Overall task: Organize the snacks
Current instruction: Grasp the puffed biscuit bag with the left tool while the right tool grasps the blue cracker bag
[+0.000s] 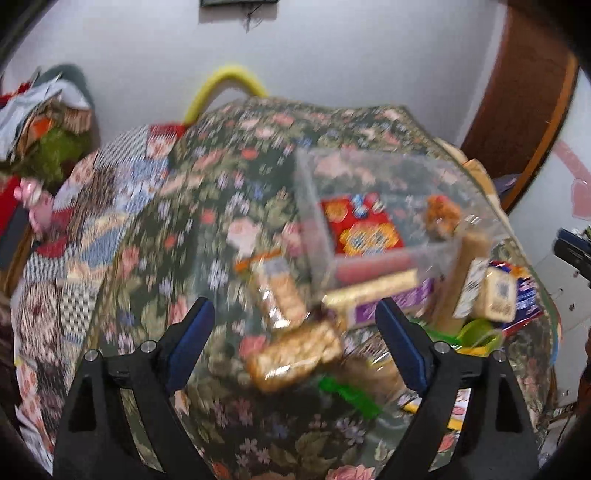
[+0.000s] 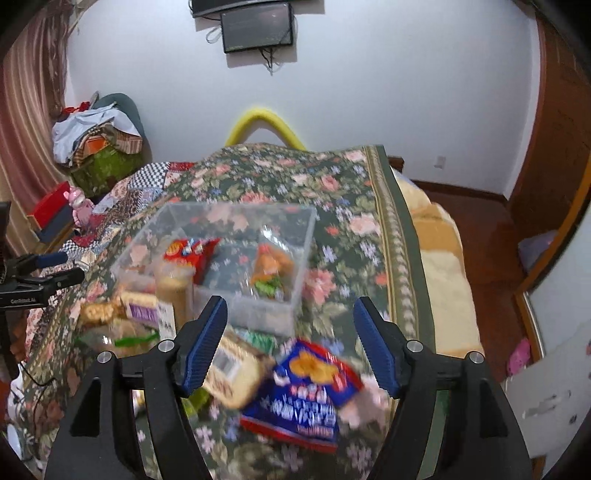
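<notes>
Left gripper [image 1: 295, 325] jaws wide, empty, cracker pack [image 1: 295, 360] between them, right gripper [image 2: 290, 332] jaws apart, empty, above blue bag [image 2: 306, 395]

White wall [image 2: 369, 92] carrying dark screen [image 2: 257, 30]; floral bedspread [image 2: 295, 177] covering bed; wooden floor [image 2: 480, 229] showing beside wardrobe [image 2: 561, 129].

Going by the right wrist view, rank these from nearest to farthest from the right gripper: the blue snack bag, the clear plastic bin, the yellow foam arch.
1. Blue snack bag: lies on the floral cloth just below the open right gripper, nearest.
2. Clear plastic bin: farther up the cloth, slightly left, holding snacks.
3. Yellow foam arch: beyond the cloth's far edge, by the wall.
</notes>
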The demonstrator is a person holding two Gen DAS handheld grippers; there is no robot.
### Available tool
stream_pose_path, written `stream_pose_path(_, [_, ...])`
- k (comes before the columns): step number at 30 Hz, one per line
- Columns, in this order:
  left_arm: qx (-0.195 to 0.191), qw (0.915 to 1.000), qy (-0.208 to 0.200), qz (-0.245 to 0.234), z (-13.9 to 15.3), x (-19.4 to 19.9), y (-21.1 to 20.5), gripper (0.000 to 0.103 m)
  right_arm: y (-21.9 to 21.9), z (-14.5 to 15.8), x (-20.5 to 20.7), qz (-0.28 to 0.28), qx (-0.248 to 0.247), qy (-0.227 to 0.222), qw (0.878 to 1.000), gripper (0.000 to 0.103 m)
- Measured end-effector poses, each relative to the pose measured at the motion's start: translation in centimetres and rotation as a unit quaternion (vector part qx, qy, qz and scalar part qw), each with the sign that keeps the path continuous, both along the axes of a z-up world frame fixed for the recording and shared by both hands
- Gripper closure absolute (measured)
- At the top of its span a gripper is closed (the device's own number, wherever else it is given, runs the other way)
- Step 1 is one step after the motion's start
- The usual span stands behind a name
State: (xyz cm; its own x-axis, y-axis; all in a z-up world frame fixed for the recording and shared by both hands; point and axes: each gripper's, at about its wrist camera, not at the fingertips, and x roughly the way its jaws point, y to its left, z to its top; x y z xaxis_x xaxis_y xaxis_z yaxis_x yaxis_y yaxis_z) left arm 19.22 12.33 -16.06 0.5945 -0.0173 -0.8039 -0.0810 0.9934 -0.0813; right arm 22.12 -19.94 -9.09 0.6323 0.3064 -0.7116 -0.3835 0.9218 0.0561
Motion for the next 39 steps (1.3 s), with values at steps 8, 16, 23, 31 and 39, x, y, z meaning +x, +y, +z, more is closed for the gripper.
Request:
stream_pose_path(8, [-0.032,0.9982,0.040,0.032,-3.8,0.2,-0.5,0.014,-1.7,-3.6,-1.2,-0.026,0.001,0.051,0.998,0.035])
stream_pose_path(16, [-0.041,0.9947,0.054,0.077,-7.0,0.0,-0.1,0.013,-2.3,-6.1,-1.4,-0.036,0.006,0.084,0.996,0.025])
stream_pose_path(23, [-0.072,0.9930,0.044,0.082,-8.0,-0.1,0.9,0.017,-2.3,-8.2,-0.3,-0.050,0.011,0.110,0.993,0.025])
stream_pose_path(31, [-0.083,0.9936,0.028,0.072,-7.8,-0.6,0.6,0.028,-2.8,-9.4,0.7,-0.051,0.061,0.137,0.987,0.037])
stream_pose_path(39, [-0.065,0.9958,0.011,0.064,-6.0,-2.1,0.1,0.029,-3.0,-8.6,-0.5,-0.050,0.059,0.116,0.990,0.051])
